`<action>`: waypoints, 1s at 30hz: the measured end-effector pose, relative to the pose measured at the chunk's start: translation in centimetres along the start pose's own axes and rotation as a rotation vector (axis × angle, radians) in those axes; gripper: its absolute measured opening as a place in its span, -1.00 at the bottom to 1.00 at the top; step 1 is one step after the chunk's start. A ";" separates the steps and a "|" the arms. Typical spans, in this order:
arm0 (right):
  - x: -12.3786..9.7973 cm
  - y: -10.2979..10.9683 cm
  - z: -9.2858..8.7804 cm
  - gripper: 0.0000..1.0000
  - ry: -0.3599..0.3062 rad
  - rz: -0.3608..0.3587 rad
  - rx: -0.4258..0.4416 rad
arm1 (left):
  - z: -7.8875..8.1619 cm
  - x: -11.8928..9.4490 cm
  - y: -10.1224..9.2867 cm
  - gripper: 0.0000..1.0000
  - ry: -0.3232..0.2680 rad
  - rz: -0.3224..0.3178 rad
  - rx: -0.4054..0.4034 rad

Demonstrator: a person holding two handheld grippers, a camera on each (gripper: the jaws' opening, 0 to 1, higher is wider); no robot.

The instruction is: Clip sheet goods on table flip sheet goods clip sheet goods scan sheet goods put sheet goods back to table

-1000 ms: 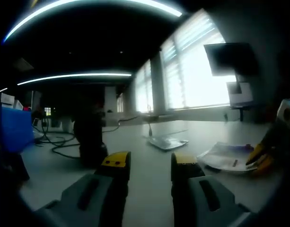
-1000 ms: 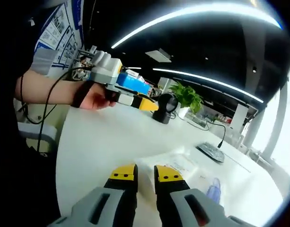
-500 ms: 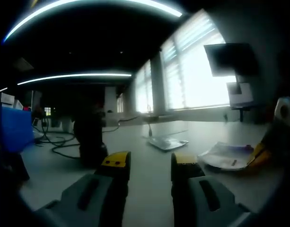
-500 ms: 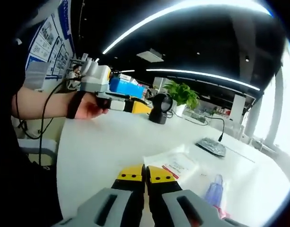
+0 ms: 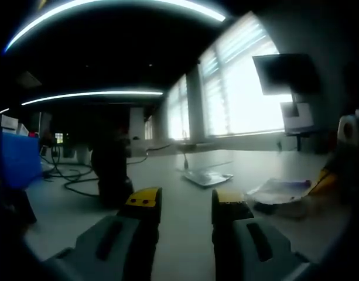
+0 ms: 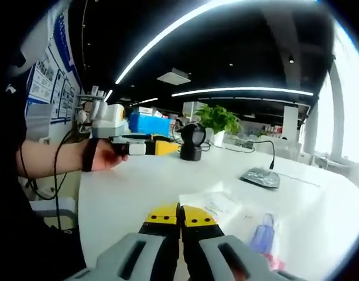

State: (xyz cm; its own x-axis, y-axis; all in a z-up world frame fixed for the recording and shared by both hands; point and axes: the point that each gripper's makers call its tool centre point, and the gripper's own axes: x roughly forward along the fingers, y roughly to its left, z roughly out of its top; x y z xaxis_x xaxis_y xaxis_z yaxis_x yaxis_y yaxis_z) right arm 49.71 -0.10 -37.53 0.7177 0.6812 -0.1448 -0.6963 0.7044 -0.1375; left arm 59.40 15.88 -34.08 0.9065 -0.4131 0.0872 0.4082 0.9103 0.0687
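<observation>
In the right gripper view, the right gripper [image 6: 180,215] has its two yellow-tipped jaws pressed together on the near edge of a clear plastic bag [image 6: 238,219]. The bag lies on the white table [image 6: 132,187], with its near edge pinched between the jaws. Inside the bag there is a white paper with a small red mark [image 6: 217,206] and a little blue bottle-shaped thing [image 6: 262,233]. What else is in it is too blurry to tell.

Farther back on the table stand a black scanner [image 6: 192,140], a blue box [image 6: 150,124] and a green plant [image 6: 219,119]. A flat grey thing [image 6: 261,177] with a cable lies to the right. A hand [image 6: 103,155] holds the left gripper [image 6: 145,147] out over the table, well apart from the bag.

In the left gripper view, the left gripper [image 5: 186,202] has its jaws apart, with nothing between them. The bag [image 5: 279,191] shows at the right, and the scanner [image 5: 112,172] is ahead on the left.
</observation>
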 end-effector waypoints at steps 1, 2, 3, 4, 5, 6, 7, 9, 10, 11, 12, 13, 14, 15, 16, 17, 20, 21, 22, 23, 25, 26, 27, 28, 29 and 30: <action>0.0 -0.2 0.3 -1.00 -0.008 -0.009 0.000 | 0.0 0.0 0.0 -0.47 0.001 0.000 0.001; 0.0 -0.5 0.6 -1.00 -0.018 -0.020 0.004 | 0.0 0.0 0.0 -0.47 0.002 0.000 0.001; -0.1 -0.9 1.1 -1.00 -0.031 -0.030 0.006 | 0.0 0.0 0.0 -0.47 0.002 -0.001 0.000; -0.2 -1.1 1.3 -1.00 -0.039 -0.037 0.008 | 0.0 0.0 0.0 -0.47 0.002 0.000 -0.001; -0.3 -1.4 1.6 -1.00 -0.045 -0.044 0.011 | 0.0 0.0 0.0 -0.47 0.001 0.000 -0.002; -0.3 -1.7 1.9 -1.00 -0.052 -0.052 0.011 | 0.0 0.0 0.0 -0.47 0.001 0.000 -0.002; -0.4 -2.0 2.2 -1.00 -0.058 -0.059 0.010 | 0.0 0.0 0.0 -0.47 0.001 0.000 -0.002; -0.6 -2.5 2.8 -1.00 -0.076 -0.076 0.005 | 0.0 0.0 0.0 -0.47 0.000 -0.001 -0.001; -0.8 -2.9 3.1 -1.00 -0.087 -0.084 0.017 | 0.0 0.0 0.0 -0.47 0.000 -0.001 -0.002; -0.9 -3.1 3.5 -1.00 -0.100 -0.093 0.041 | 0.0 0.1 0.0 -0.47 0.000 -0.001 -0.002; -1.0 -3.4 3.8 -1.00 -0.106 -0.098 0.051 | 0.0 0.1 0.0 -0.47 0.000 -0.001 -0.002; -1.0 -3.6 4.0 -1.00 -0.109 -0.102 0.052 | 0.0 0.1 0.0 -0.47 -0.001 -0.001 -0.003; -1.1 -3.9 4.1 -1.00 -0.113 -0.116 0.048 | 0.0 0.1 0.0 -0.47 -0.001 -0.001 -0.003; -1.1 -4.2 4.1 -1.00 -0.113 -0.127 0.028 | 0.0 0.1 0.0 -0.47 -0.001 -0.001 -0.003; -1.1 -4.4 4.1 -1.00 -0.113 -0.131 0.025 | 0.0 0.1 0.0 -0.47 0.000 -0.001 -0.002; -1.3 -4.7 4.2 -1.00 -0.117 -0.136 0.028 | 0.0 0.1 0.0 -0.47 0.000 -0.001 -0.003; -1.7 -5.5 4.9 -1.00 -0.141 -0.159 0.035 | 0.0 0.1 -0.1 -0.47 -0.001 -0.003 -0.003; -1.9 -5.9 5.4 -1.00 -0.157 -0.169 0.034 | 0.0 0.1 -0.1 -0.47 -0.001 -0.003 -0.003; -2.1 -6.3 5.8 -1.00 -0.169 -0.179 0.037 | 0.0 0.1 -0.1 -0.47 -0.001 -0.003 -0.003; -2.2 -6.6 6.1 -1.00 -0.181 -0.186 0.042 | 0.0 0.1 -0.1 -0.47 -0.001 -0.003 -0.003; -2.6 -7.5 6.9 -1.00 -0.210 -0.207 0.057 | 0.0 0.1 0.0 -0.47 -0.002 -0.003 -0.004; -2.7 -7.9 7.2 -1.00 -0.219 -0.217 0.069 | 0.0 0.1 0.0 -0.47 -0.002 -0.003 -0.005; -2.9 -8.3 7.3 -1.00 -0.223 -0.221 0.082 | 0.0 0.1 0.0 -0.47 -0.002 -0.003 -0.005; -3.0 -8.8 7.6 -1.00 -0.235 -0.235 0.094 | 0.0 0.1 0.0 -0.47 -0.002 -0.003 -0.005; -3.2 -9.3 7.8 -1.00 -0.246 -0.249 0.116 | 0.0 0.1 0.0 -0.47 -0.002 -0.003 -0.005; -3.4 -9.8 7.9 -1.00 -0.255 -0.261 0.131 | 0.0 0.1 0.0 -0.47 -0.003 -0.003 -0.005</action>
State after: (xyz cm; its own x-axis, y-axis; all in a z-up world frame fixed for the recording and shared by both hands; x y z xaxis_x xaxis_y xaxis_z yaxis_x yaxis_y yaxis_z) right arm 54.15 -7.77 -27.94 0.8612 0.4916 0.1288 -0.4947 0.8690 -0.0086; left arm 59.48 15.83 -34.05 0.9049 -0.4160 0.0895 0.4117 0.9091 0.0637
